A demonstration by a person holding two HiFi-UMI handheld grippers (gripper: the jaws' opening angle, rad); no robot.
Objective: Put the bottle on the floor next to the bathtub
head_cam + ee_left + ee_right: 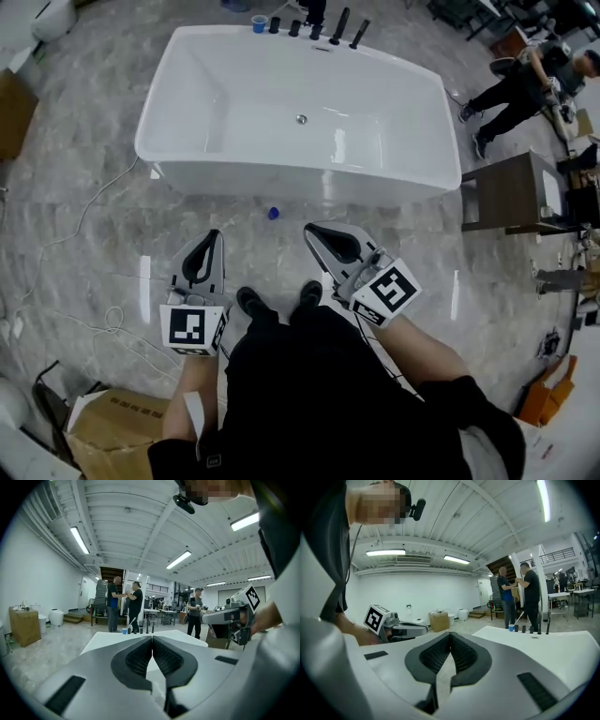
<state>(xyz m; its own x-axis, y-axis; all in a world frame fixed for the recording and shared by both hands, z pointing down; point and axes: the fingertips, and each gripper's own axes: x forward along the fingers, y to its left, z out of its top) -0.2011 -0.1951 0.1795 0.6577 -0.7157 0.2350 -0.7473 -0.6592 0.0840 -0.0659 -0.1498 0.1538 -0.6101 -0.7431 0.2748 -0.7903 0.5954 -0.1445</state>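
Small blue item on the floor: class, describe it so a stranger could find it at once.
Find the large white bathtub on the grey marbled floor. Close to its near long wall sits a small blue item. Unlike the blue cup up on the far rim, it lies alone on the floor.

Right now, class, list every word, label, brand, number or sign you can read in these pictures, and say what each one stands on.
No readable text anywhere.
Cube on the left gripper: black-and-white square marker pattern, no letters or digits.
Cube on the right gripper: the same kind of pattern, no letters.
Bottle on the floor: too small to read any label.
Cardboard box: no print legible.
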